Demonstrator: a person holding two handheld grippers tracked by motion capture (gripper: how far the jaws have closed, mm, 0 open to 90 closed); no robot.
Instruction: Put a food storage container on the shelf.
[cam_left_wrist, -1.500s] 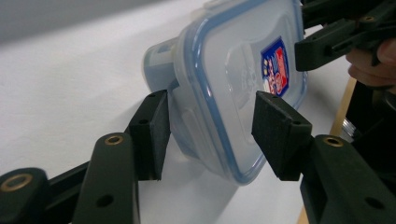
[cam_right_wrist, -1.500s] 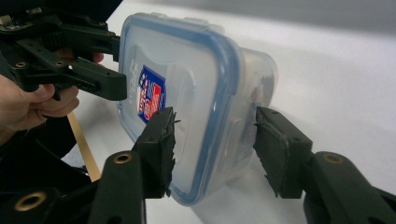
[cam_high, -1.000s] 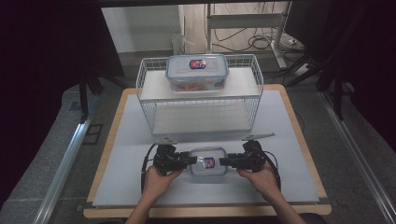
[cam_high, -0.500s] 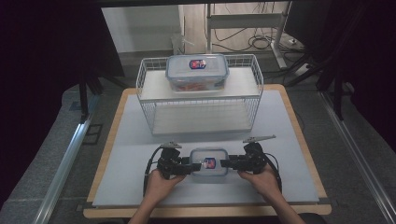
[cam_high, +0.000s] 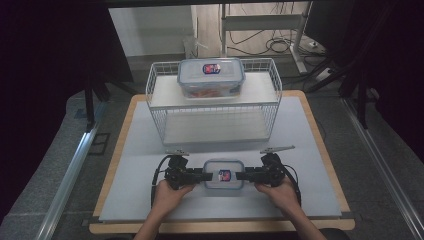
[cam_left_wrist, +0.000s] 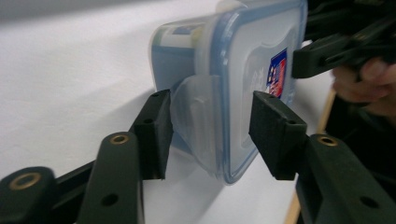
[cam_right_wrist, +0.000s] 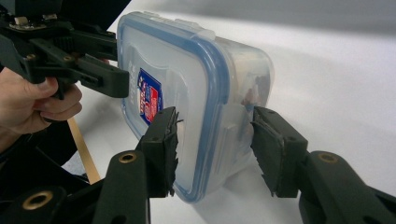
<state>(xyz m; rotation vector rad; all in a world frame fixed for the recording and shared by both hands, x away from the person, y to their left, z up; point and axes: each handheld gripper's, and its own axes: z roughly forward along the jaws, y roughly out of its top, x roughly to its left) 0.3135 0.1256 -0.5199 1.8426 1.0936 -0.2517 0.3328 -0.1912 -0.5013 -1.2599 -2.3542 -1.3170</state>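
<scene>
The small lidded food container (cam_high: 224, 174) sits on the white surface (cam_high: 150, 150) near the person's edge, between the two grippers. The left gripper (cam_left_wrist: 210, 121) straddles the container's end flap, one pad against the flap's underside, the other beside the lid with a gap; its jaws have just been closing a little, half-wide, with the flap between them but not clamped. The right gripper (cam_right_wrist: 212, 140) brackets the opposite end, one pad on the lid face, the other just off the side latch, so it looks set around the end rather than squeezing it.

The likely trouble is an uneven hold. If one gripper bites before the other, the light container could skid or twist on the smooth surface. The left jaws sit on a hinged flap, which I judge could fold or pop open under pressure, loosening the lid. A lift from the flaps alone might tip the contents.

For room: the wooden rim (cam_high: 120, 145) of the surface lies close behind the hands, leaving little slack toward the person. Ahead, an open stretch runs to the white wire rack (cam_high: 215, 125), whose upper shelf carries a larger lidded container (cam_high: 211, 77); the lower level looks free.
</scene>
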